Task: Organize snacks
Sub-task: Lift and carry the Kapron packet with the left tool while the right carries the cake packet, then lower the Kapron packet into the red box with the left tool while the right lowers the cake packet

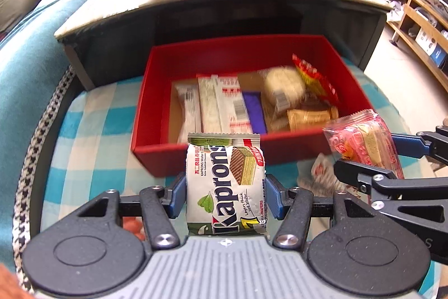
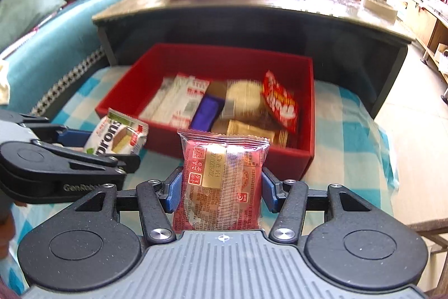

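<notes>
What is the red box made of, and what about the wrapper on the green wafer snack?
The red box looks like matte cardboard: thin, flat walls, a brown floor inside. The wafer wrapper looks like glossy plastic film, probably foil-lined: it shines, crinkles, and has a crimped top seal.

A blue-and-white checked cloth (image 1: 92, 131) carries the red box (image 1: 156, 91); one small wrapped snack (image 1: 322, 173) lies beside it.

I see a red box (image 1: 280, 52) on a blue-and-white checked cloth (image 1: 92, 136), a white-and-green wafer pack (image 1: 224, 187) (brown wafer printed on it), a red snack pack (image 2: 221, 187), and blue pads (image 2: 175, 189).
</notes>
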`<state>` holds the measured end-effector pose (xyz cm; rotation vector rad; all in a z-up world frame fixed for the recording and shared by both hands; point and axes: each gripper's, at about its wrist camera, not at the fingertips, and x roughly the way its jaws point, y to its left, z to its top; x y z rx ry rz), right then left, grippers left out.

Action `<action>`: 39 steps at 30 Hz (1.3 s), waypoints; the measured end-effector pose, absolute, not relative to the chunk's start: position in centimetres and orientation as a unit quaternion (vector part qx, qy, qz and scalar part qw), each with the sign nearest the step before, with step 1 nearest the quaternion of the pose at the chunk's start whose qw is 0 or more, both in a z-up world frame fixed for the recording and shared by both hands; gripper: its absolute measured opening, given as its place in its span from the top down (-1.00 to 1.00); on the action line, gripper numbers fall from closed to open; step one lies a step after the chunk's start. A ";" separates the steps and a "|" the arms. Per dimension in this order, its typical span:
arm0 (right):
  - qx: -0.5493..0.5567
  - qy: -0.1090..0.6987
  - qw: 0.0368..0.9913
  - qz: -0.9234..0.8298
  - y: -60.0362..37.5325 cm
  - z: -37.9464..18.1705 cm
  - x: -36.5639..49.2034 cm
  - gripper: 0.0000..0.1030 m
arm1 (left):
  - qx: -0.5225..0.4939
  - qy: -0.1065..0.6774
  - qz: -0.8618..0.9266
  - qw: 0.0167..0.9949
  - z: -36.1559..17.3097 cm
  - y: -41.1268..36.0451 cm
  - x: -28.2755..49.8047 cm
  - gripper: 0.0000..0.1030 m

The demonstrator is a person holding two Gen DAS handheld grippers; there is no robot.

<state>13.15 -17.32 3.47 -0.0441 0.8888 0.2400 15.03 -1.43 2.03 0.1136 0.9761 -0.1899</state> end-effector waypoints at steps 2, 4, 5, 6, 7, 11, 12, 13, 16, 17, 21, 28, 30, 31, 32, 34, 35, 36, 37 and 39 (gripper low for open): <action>-0.022 0.421 0.900 0.113 -17.5 3.8 13.7 -0.22 | 0.054 0.461 -0.088 0.882 2.5 -1.6 15.5 -0.70; -0.017 0.416 0.902 0.112 -17.8 4.1 14.4 -0.22 | 0.047 0.457 -0.088 0.884 2.8 -1.7 16.1 -0.70; -0.015 0.414 0.903 0.111 -18.0 4.3 14.8 -0.22 | 0.046 0.454 -0.086 0.886 3.1 -1.8 16.5 -0.70; -0.015 0.411 0.905 0.110 -18.0 4.4 15.1 -0.22 | 0.046 0.451 -0.084 0.887 3.3 -2.0 16.9 -0.70; -0.014 0.407 0.907 0.109 -18.1 4.6 15.5 -0.22 | 0.046 0.448 -0.083 0.889 3.5 -2.1 17.2 -0.70; -0.008 0.396 0.912 0.107 -18.6 5.0 17.0 -0.22 | 0.043 0.438 -0.079 0.895 4.2 -2.4 18.6 -0.70; -0.007 0.394 0.913 0.107 -18.6 5.1 17.3 -0.22 | 0.042 0.436 -0.078 0.896 4.4 -2.5 18.9 -0.70; -0.008 0.392 0.914 0.106 -18.7 5.2 17.6 -0.22 | 0.042 0.434 -0.076 0.897 4.4 -2.5 19.3 -0.70; -0.009 0.387 0.916 0.104 -18.8 5.1 18.6 -0.22 | 0.044 0.430 -0.072 0.899 4.5 -2.7 20.2 -0.70; -0.009 0.386 0.916 0.104 -18.8 5.1 18.9 -0.22 | 0.045 0.430 -0.071 0.899 4.4 -2.7 20.5 -0.70; -0.011 0.386 0.916 0.104 -18.6 4.6 20.2 -0.22 | 0.048 0.430 -0.065 0.899 3.9 -2.8 21.8 -0.70; -0.014 0.390 0.914 0.107 -18.0 3.4 21.9 -0.23 | 0.045 0.438 -0.052 0.896 2.7 -2.6 23.5 -0.69; -0.020 0.392 0.914 0.107 -17.8 3.1 22.1 -0.23 | 0.047 0.442 -0.049 0.895 2.3 -2.6 23.8 -0.69; -0.022 0.392 0.914 0.106 -17.7 2.9 22.2 -0.23 | 0.047 0.443 -0.048 0.894 2.2 -2.6 23.8 -0.69; -0.024 0.392 0.913 0.106 -17.7 2.8 22.4 -0.23 | 0.048 0.444 -0.048 0.894 2.0 -2.6 23.9 -0.69; -0.024 0.393 0.913 0.106 -17.7 2.7 22.5 -0.23 | 0.047 0.445 -0.047 0.893 1.8 -2.7 24.1 -0.69; -0.024 0.394 0.913 0.105 -17.7 2.6 22.7 -0.23 | 0.047 0.446 -0.047 0.893 1.7 -2.7 24.2 -0.69; -0.024 0.394 0.913 0.105 -17.7 2.5 22.7 -0.23 | 0.047 0.446 -0.047 0.893 1.6 -2.8 24.3 -0.69; -0.024 0.395 0.912 0.105 -17.7 2.4 22.7 -0.23 | 0.046 0.447 -0.046 0.892 1.5 -2.8 24.5 -0.69; -0.025 0.397 0.912 0.104 -17.7 2.2 22.9 -0.23 | 0.043 0.449 -0.046 0.891 1.2 -2.8 24.7 -0.69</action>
